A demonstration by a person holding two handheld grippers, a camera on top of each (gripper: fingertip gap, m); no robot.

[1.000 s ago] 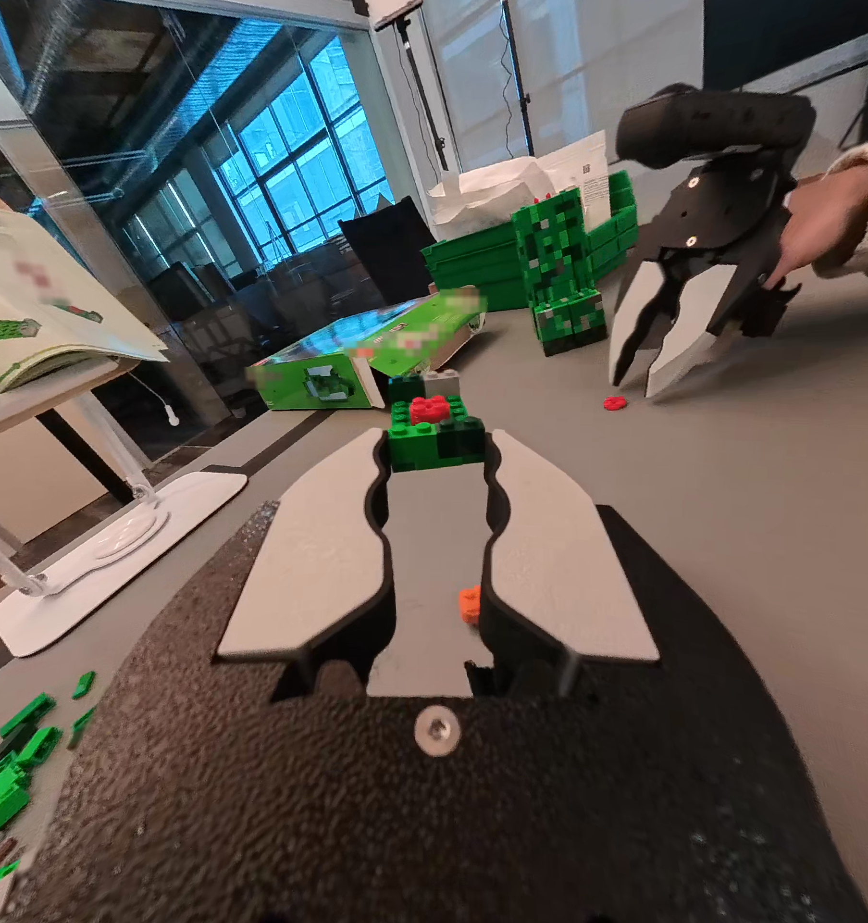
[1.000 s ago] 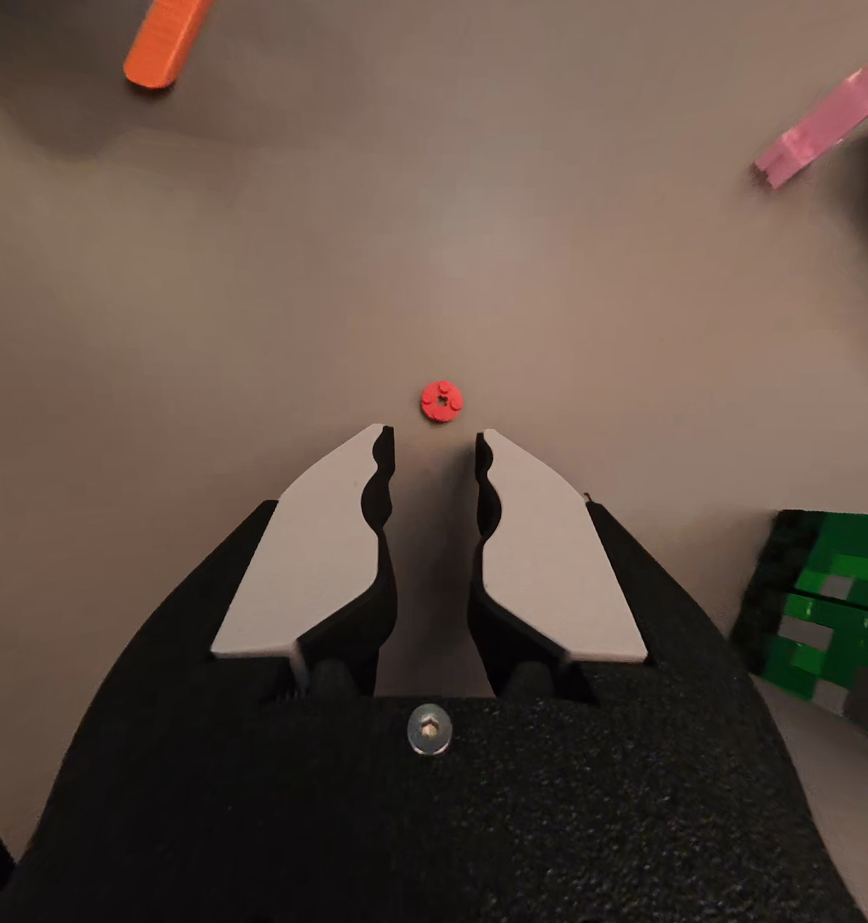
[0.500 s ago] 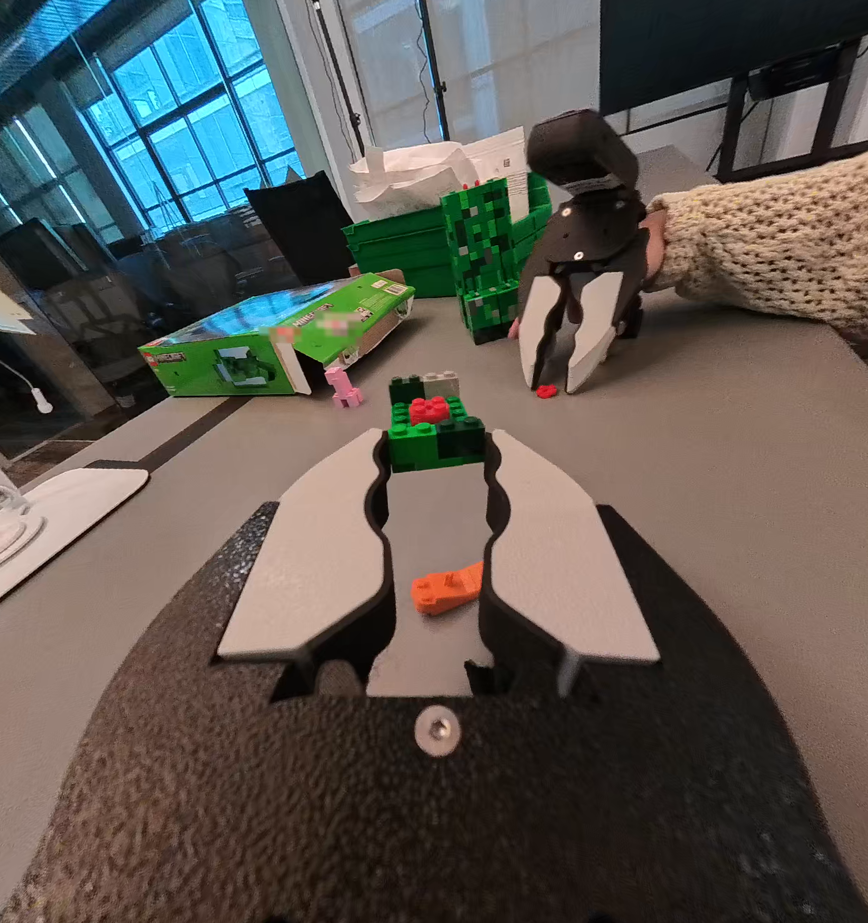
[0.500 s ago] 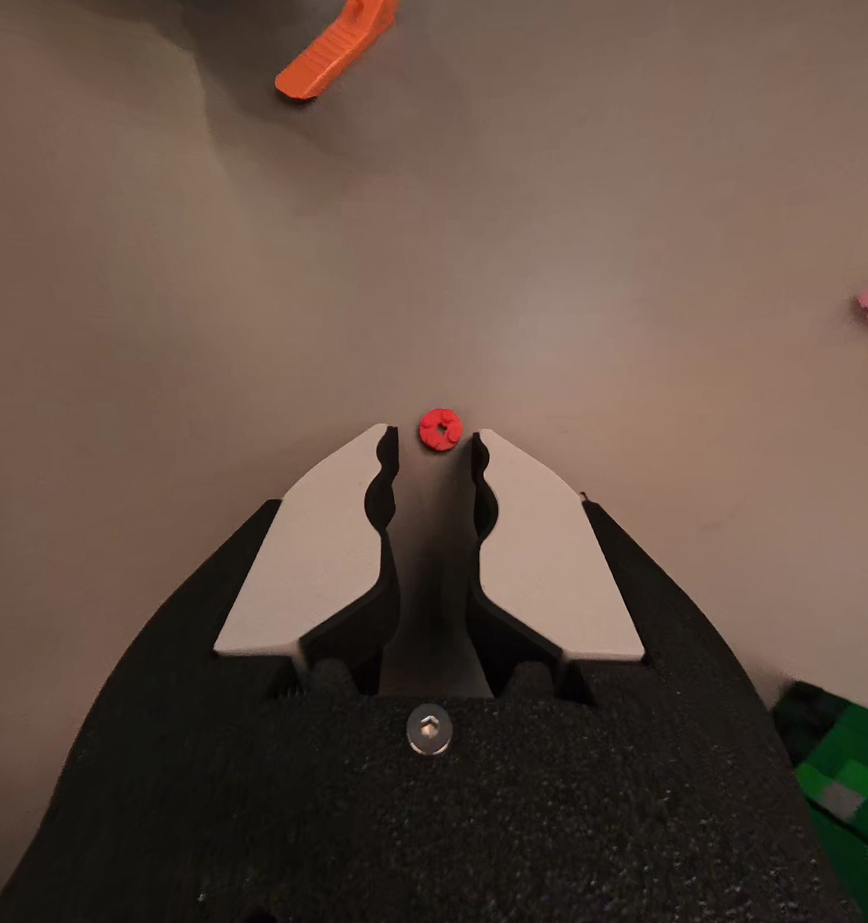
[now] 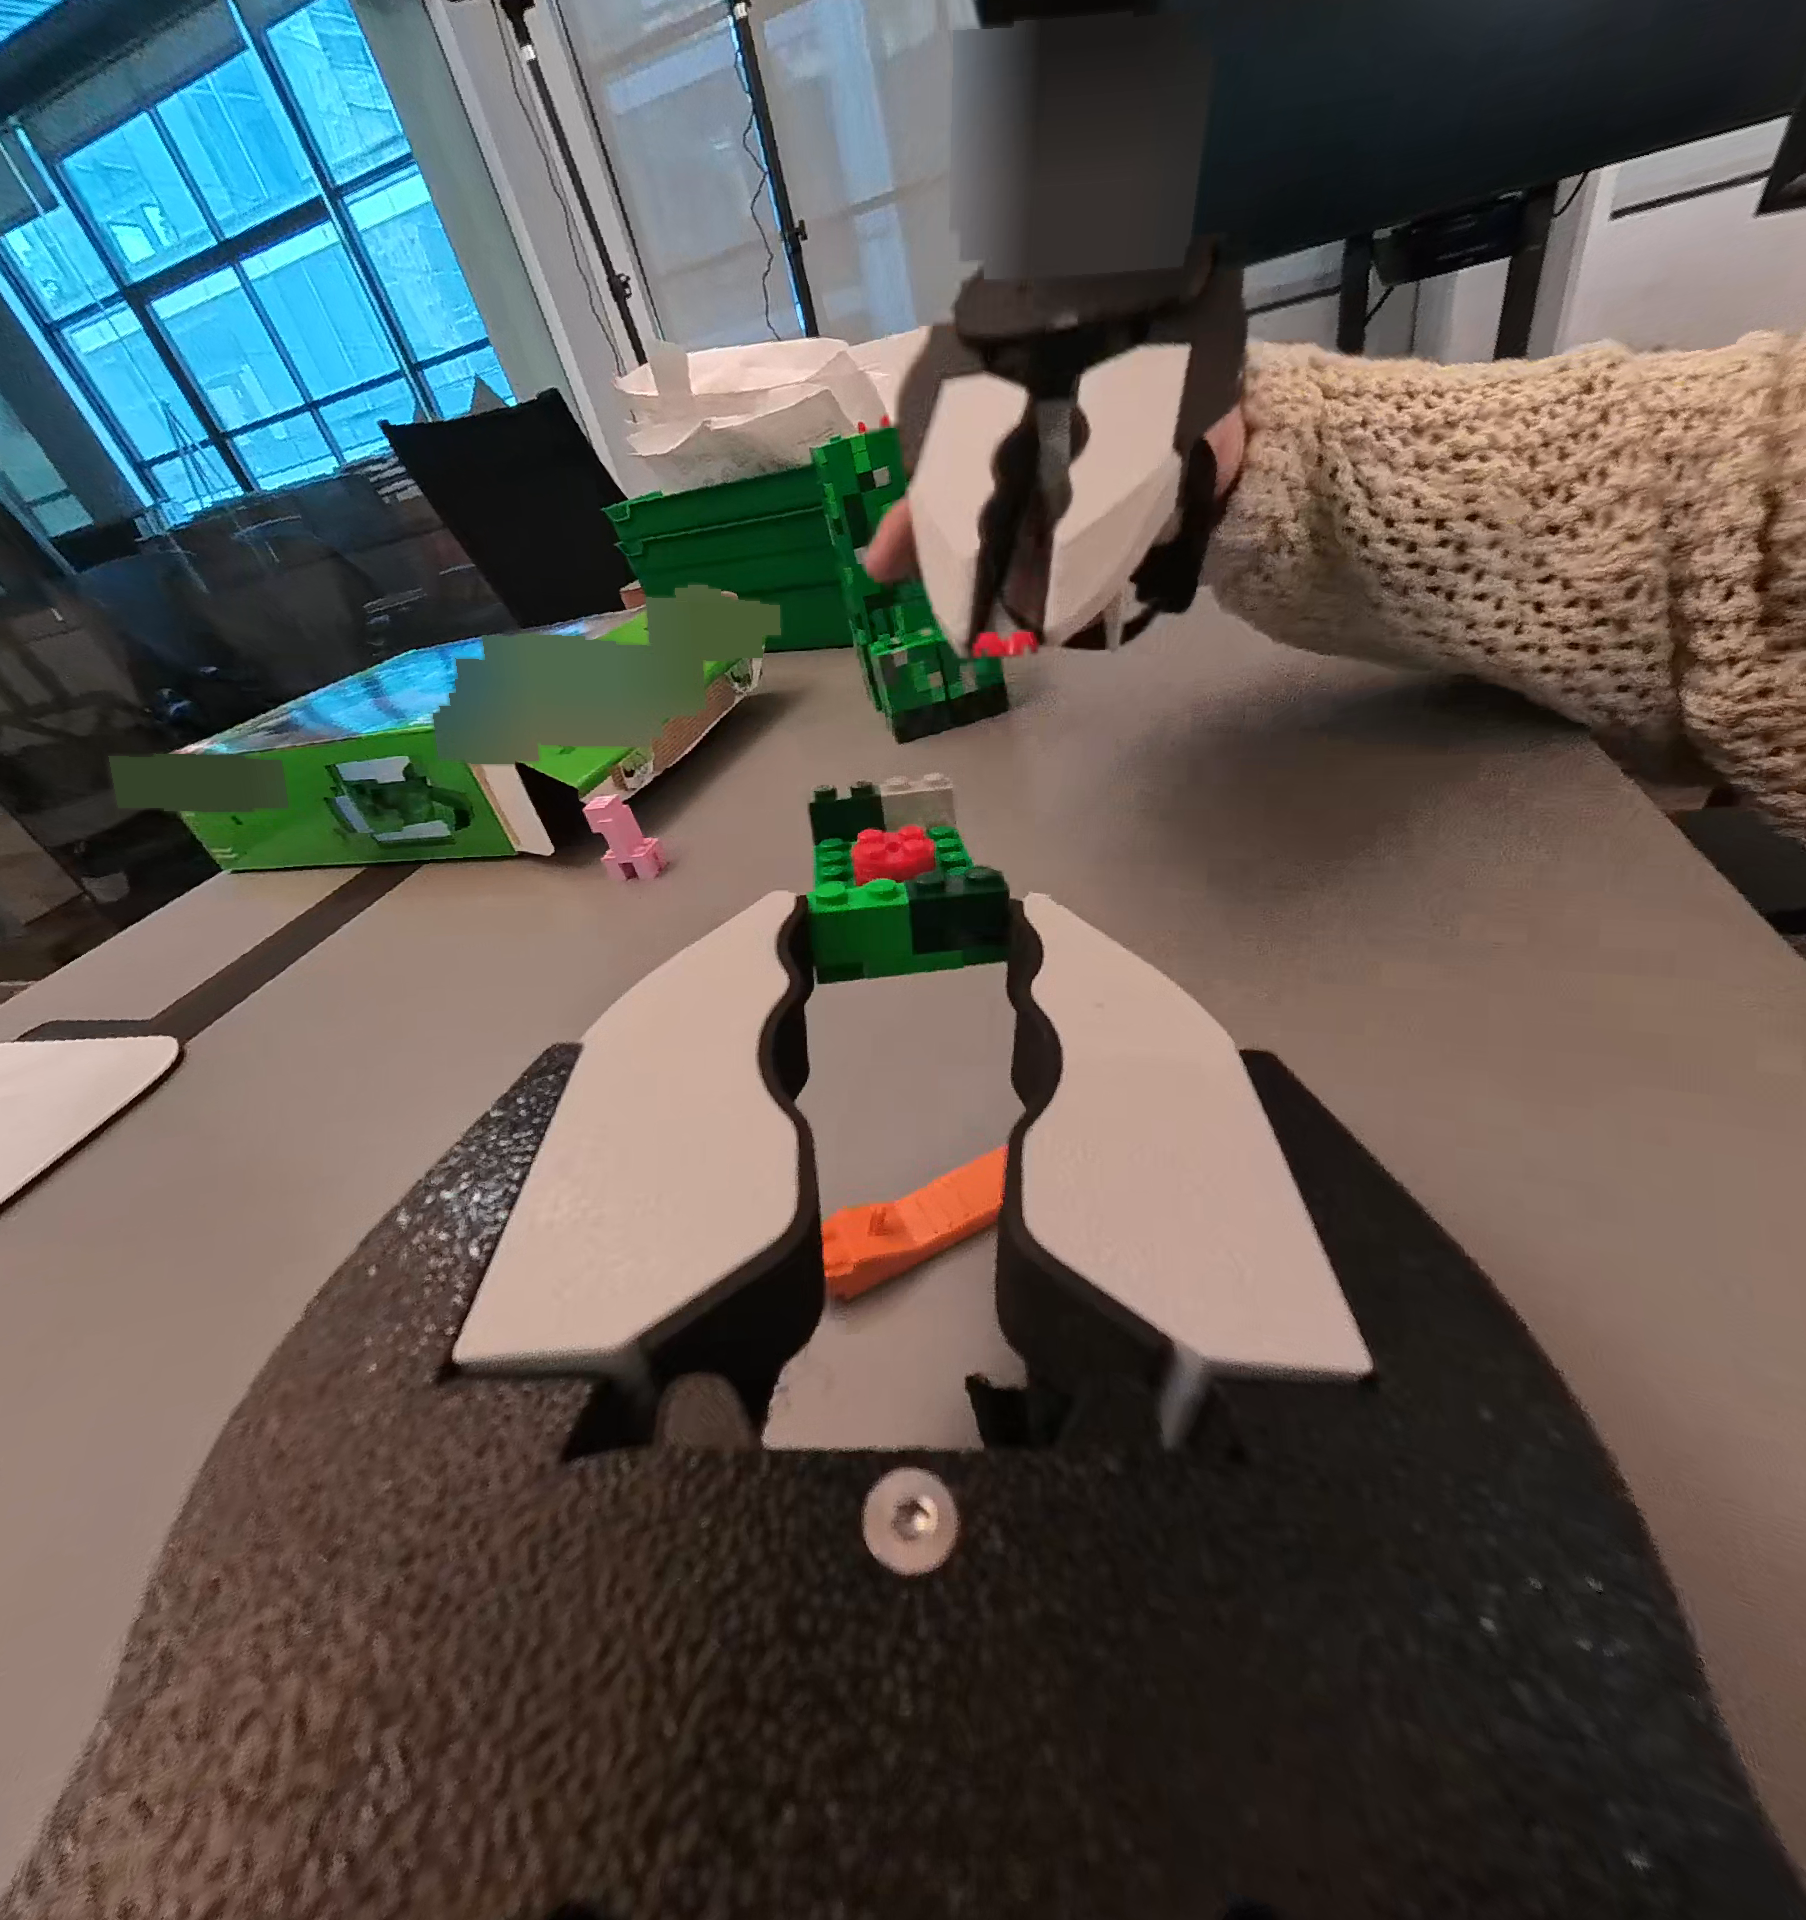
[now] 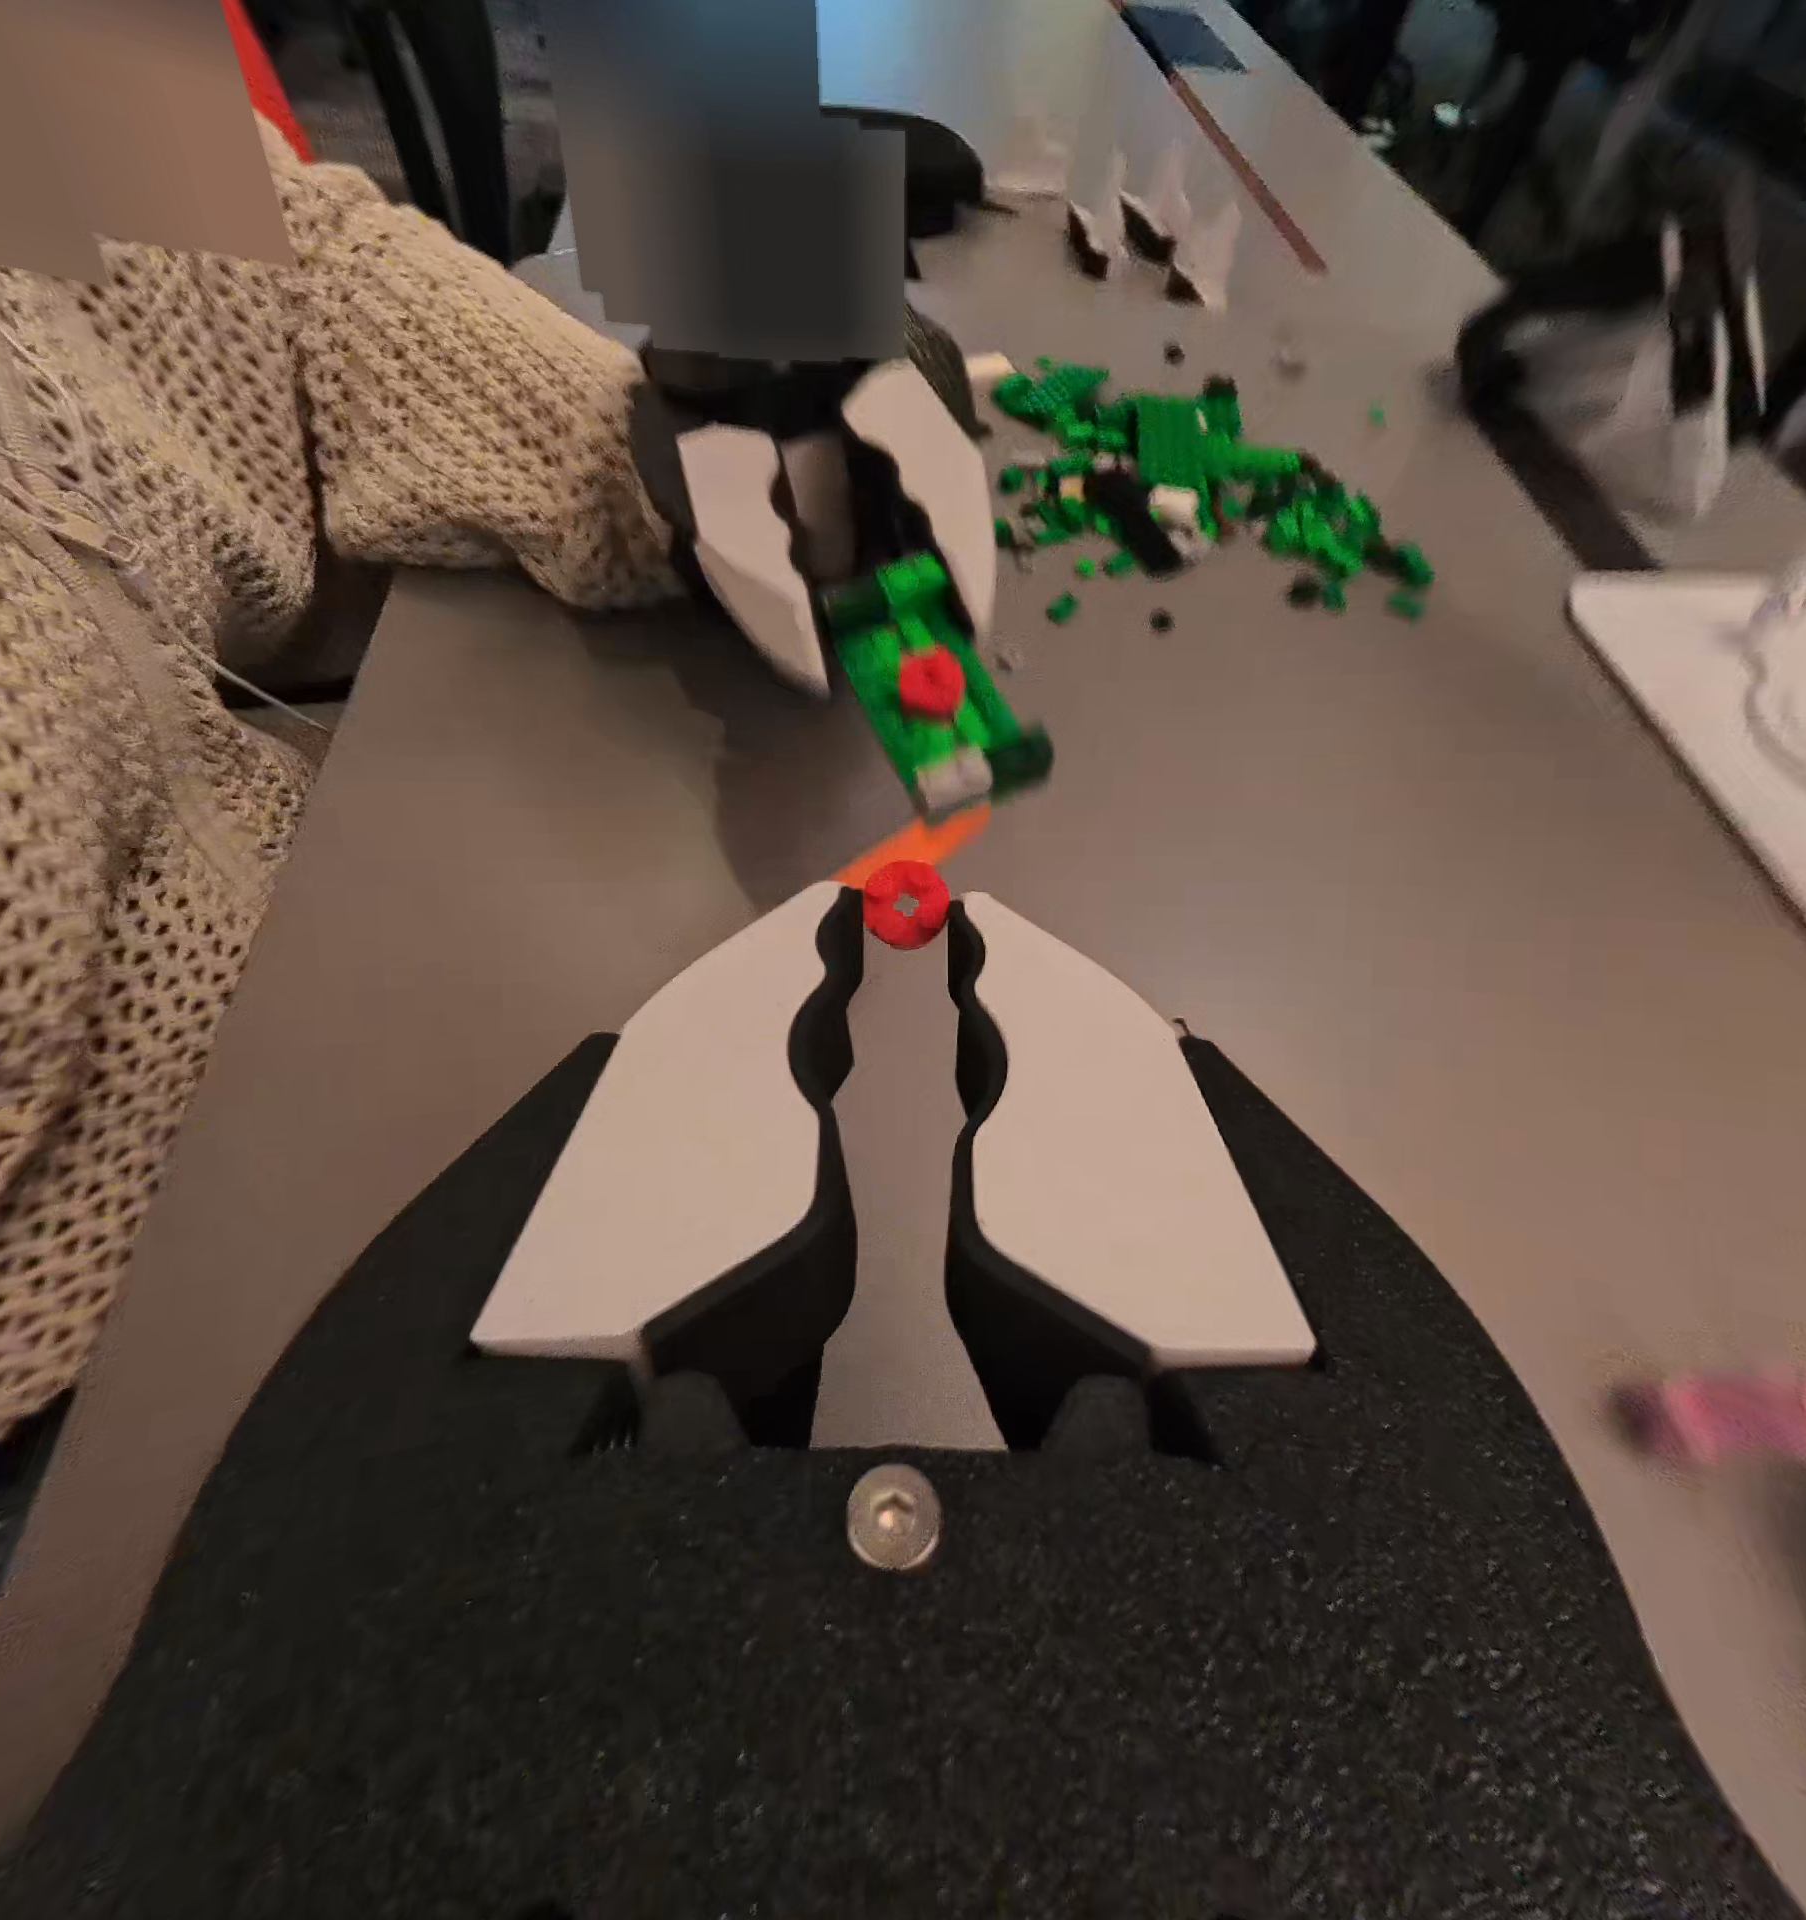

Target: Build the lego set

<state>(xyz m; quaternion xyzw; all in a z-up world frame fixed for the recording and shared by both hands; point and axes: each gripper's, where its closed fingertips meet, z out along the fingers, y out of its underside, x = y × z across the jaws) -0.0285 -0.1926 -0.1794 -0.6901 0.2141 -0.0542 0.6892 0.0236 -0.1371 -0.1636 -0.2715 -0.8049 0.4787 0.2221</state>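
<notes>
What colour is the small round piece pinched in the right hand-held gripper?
Red. The round piece shows best in the right wrist view, at the right hand-held gripper tips.

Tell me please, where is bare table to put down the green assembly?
Bare table lies right of the green assembly, and between the assembly and the green box. Crowded: the loose green brick pile; the orange tool lies under the left claw.
</notes>
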